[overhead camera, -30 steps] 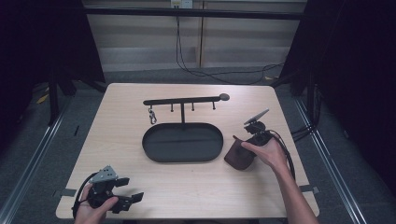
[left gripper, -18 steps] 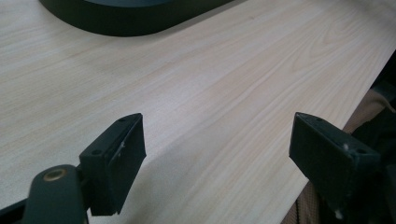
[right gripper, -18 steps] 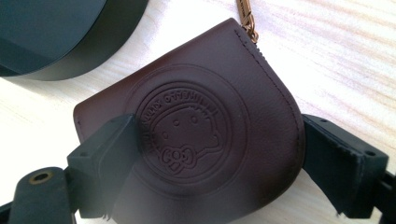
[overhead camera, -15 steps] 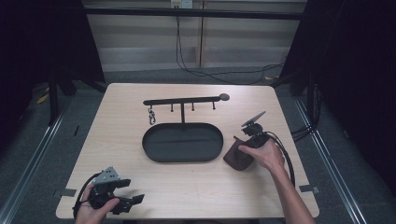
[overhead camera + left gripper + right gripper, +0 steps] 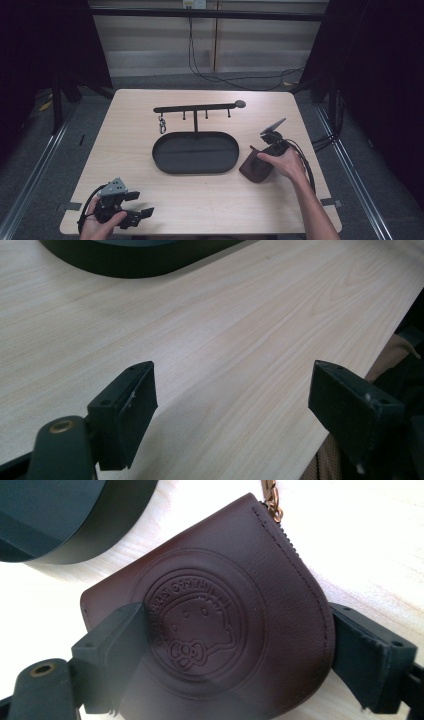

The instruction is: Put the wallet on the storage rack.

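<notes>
Two jaws of my right gripper (image 5: 235, 655) straddle the soft leather pouch (image 5: 215, 615) near the table's right edge, not yet clamped; I judge it light, pliable, best pinched across its flanks.

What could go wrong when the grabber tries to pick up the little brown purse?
The right gripper has its jaws open around the purse, which lies flat on the table. The jaws might slide over the smooth leather and miss it. The purse also sits close to the black tray, so a push could bump it against the tray.
</notes>
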